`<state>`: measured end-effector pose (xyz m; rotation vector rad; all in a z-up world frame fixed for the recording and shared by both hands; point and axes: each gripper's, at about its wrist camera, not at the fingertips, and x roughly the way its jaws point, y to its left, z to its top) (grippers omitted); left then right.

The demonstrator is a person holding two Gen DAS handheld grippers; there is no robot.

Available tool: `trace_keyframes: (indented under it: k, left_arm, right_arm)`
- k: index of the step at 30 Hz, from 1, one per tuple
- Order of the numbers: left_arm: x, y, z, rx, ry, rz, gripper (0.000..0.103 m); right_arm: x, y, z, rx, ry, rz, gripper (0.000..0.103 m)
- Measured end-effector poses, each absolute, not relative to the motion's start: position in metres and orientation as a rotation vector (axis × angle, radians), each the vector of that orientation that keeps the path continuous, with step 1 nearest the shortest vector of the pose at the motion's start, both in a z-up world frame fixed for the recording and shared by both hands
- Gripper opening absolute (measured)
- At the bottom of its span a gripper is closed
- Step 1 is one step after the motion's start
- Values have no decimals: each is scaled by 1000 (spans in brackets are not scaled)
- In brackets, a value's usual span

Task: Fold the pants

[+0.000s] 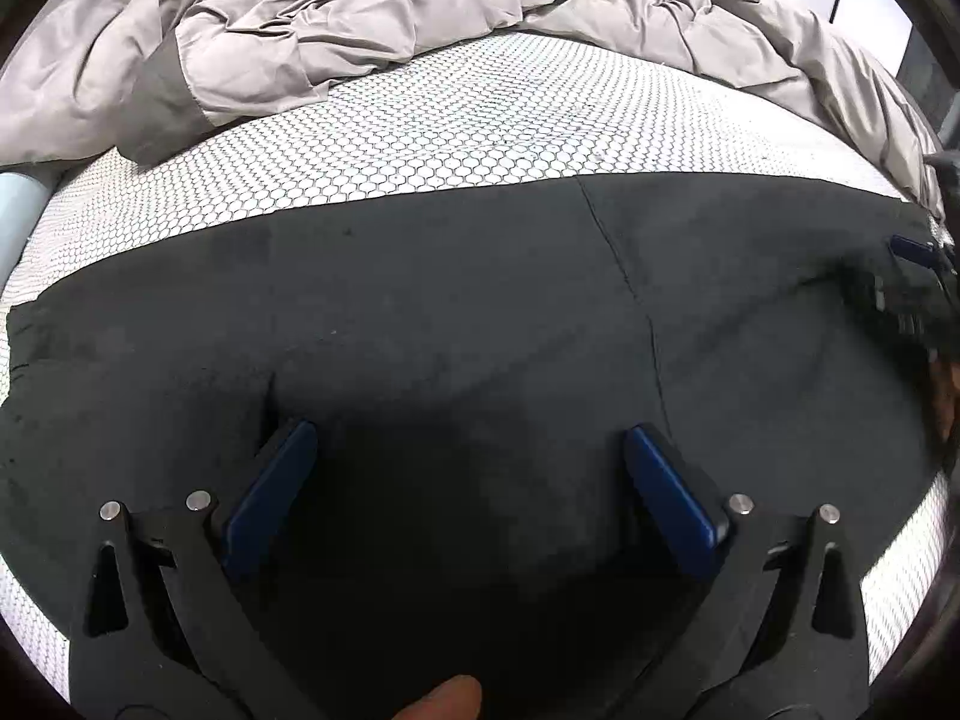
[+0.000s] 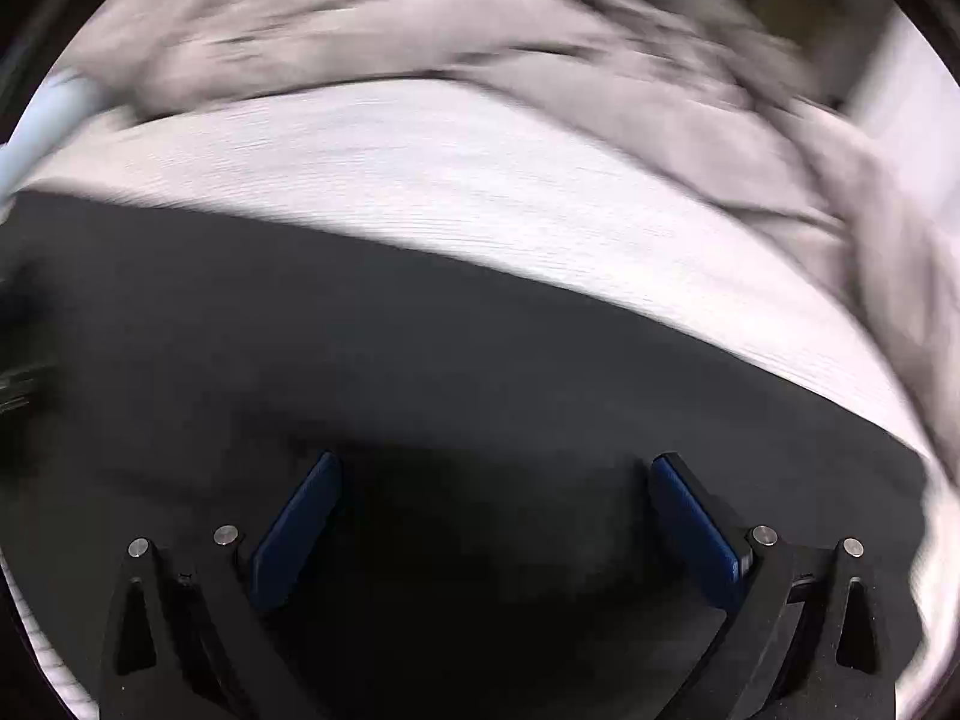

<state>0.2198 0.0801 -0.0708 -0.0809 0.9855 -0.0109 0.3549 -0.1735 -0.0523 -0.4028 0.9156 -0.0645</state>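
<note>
Left wrist view showed the dark pants point(image 1: 456, 312) spread flat across a mattress point(image 1: 420, 120) with a white cover printed in a small honeycomb pattern. The cloth lay as a wide band from the left edge of the picture to the right edge, and a thin seam or fold line ran down it, a little right of the middle. The left gripper point(image 1: 469, 450) was above the near part of the pants, with its two blue pads point(image 1: 273, 492) spread wide apart and nothing between them; whether the tips touched the cloth I could not tell. A fingertip point(image 1: 447, 699) of the person was visible at the bottom edge, between the black arms of the tool. Behind the pants, a crumpled grey duvet point(image 1: 372, 12) was piled along the far side of the mattress and down its right side. At the far right edge of this view, part of the right gripper point(image 1: 915, 276) appeared blurred over the end of the pants.

Right wrist view was strongly smeared by motion. The pants point(image 2: 420, 348) still filled the lower half of it, with the white mattress point(image 2: 480, 180) and the grey duvet point(image 2: 420, 18) beyond. The right gripper point(image 2: 495, 471) was also released, its blue pads point(image 2: 297, 534) far apart over the dark cloth and holding nothing.
</note>
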Motion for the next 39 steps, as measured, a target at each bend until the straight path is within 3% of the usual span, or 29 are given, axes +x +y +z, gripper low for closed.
trace_keyframes:
  k: [5,11,15,19,28,36,37,38,39]
  left_arm:
    - [219,80,-66,-63,1021,32,102]
    - [242,73,-38,-174,945,-12,102]
    - [275,79,-61,-289,1012,46,102]
    - [282,72,-68,-217,1004,74,102]
    - [267,120,-69,-198,961,214,102]
    - [222,130,-22,-104,830,178,102]
    - [218,143,-24,-97,828,205,101]
    - [214,157,-31,-113,843,231,91]
    - [211,170,-37,-136,866,251,69]
  right_arm:
    - [359,-226,-48,-190,946,-142,103]
    - [337,-157,-35,-239,878,103,103]
    - [350,-111,-46,-193,917,245,103]
    - [355,-91,-68,-275,968,206,103]
    - [337,-152,-59,-249,968,51,103]
    - [326,-153,-56,-298,948,61,103]
    - [325,-153,-55,-304,948,64,103]
    - [324,-153,-55,-311,949,72,103]
    - [322,-154,-55,-317,950,75,103]
